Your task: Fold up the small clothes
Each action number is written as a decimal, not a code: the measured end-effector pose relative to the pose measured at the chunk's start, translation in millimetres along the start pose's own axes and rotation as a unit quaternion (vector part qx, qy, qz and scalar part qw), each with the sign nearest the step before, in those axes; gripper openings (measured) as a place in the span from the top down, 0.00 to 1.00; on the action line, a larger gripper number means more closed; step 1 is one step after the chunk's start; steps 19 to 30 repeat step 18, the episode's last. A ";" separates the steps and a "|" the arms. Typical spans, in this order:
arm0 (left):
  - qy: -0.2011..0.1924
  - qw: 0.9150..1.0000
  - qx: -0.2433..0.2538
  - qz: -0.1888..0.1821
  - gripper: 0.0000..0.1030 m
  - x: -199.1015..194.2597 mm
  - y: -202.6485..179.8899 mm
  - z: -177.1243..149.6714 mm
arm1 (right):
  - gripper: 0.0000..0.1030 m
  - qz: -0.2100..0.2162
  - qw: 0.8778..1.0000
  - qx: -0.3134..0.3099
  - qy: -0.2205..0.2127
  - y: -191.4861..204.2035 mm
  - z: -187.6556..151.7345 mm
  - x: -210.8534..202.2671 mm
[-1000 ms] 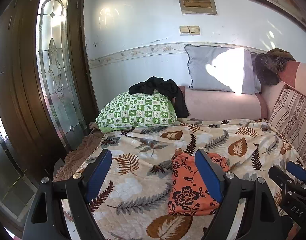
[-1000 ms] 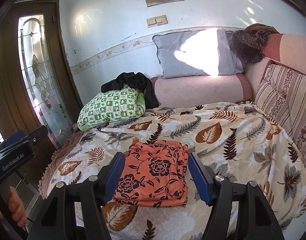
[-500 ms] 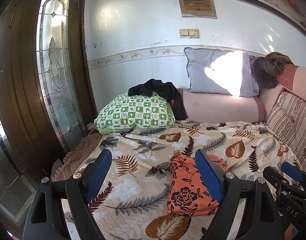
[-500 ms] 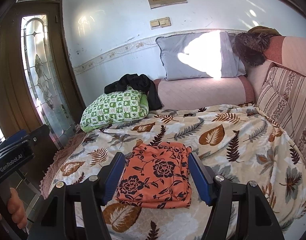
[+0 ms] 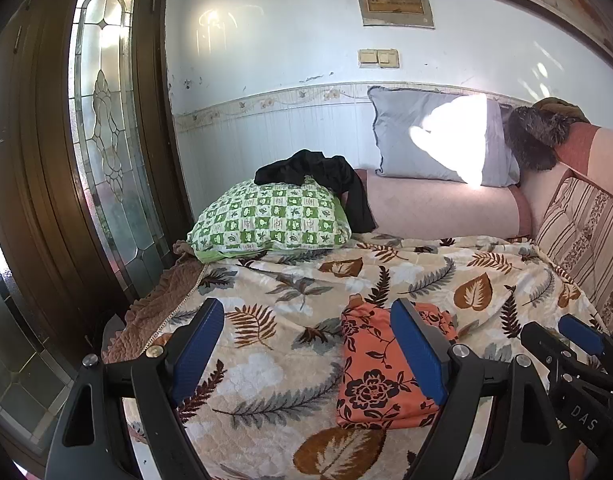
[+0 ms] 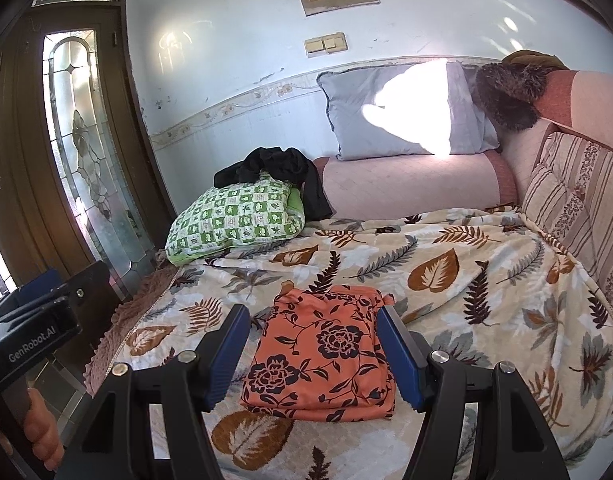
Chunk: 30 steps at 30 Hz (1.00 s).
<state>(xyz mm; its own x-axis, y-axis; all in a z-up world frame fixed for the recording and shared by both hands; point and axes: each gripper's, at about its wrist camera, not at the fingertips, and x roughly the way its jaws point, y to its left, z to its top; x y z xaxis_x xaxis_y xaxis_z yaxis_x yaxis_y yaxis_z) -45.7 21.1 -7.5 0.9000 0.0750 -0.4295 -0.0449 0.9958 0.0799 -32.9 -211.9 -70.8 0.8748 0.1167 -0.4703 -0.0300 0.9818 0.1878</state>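
Note:
An orange cloth with a dark flower print (image 6: 326, 352) lies folded into a neat rectangle on the leaf-patterned blanket (image 6: 486, 288). My right gripper (image 6: 316, 354) hovers in front of the cloth, open, blue pads apart with nothing between them. In the left wrist view the same orange cloth (image 5: 378, 376) lies right of centre, partly behind the right blue pad. My left gripper (image 5: 306, 354) is open and empty over the blanket (image 5: 274, 320), to the left of the cloth. The right gripper's body (image 5: 574, 364) shows at the right edge.
A green checked pillow (image 6: 234, 220) with a black garment (image 6: 282, 176) on it lies at the back left. A grey pillow (image 6: 406, 116), pink bolster (image 6: 406, 184) and striped cushion (image 6: 578, 200) line the back and right. A wooden door with glass (image 5: 102, 140) stands left. A hand (image 6: 42, 432) holds the left gripper.
Both views have pulled back slightly from the bed, so the folded cloth sits a little farther away. The cloth itself has not moved and both grippers stay open.

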 end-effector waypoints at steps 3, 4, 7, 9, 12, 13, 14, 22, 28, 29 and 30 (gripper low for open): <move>0.004 1.000 0.002 -0.001 0.17 3.7 0.3 0.8 | 0.33 0.001 1.000 0.000 0.001 1.0 1.3 3.0; 0.005 1.000 0.002 -0.002 0.17 4.9 0.2 1.3 | 0.33 0.001 1.000 0.000 0.001 1.6 1.9 4.4; 0.007 1.000 0.004 -0.006 0.17 8.0 0.9 3.3 | 0.33 0.001 1.000 0.001 0.001 2.7 2.8 5.7; 0.008 1.000 0.004 -0.010 0.17 10.6 2.1 4.8 | 0.33 0.001 1.000 0.001 0.000 4.5 4.7 8.4; 0.009 1.000 0.000 -0.017 0.17 13.5 5.5 5.8 | 0.33 0.003 1.000 0.001 0.003 7.1 6.8 14.6; 0.007 1.000 -0.002 -0.022 0.17 14.7 6.8 6.0 | 0.33 0.004 1.000 0.002 0.004 7.4 7.4 16.6; 0.003 1.000 -0.006 -0.031 0.17 16.6 8.4 6.3 | 0.33 0.004 1.000 0.002 0.005 8.1 7.4 19.0; 0.005 0.999 -0.023 -0.044 0.17 34.6 16.4 5.7 | 0.33 -0.001 1.000 0.006 0.008 1.4 8.0 29.4; 0.005 0.999 -0.023 -0.044 0.17 34.6 16.4 5.7 | 0.33 -0.001 1.000 0.006 0.008 1.4 8.0 29.4; 0.005 0.999 -0.023 -0.044 0.17 34.6 16.4 5.7 | 0.33 -0.001 1.000 0.006 0.008 1.4 8.0 29.4; 0.005 0.999 -0.023 -0.044 0.17 34.6 16.4 5.7 | 0.33 -0.001 1.000 0.006 0.008 1.4 8.0 29.4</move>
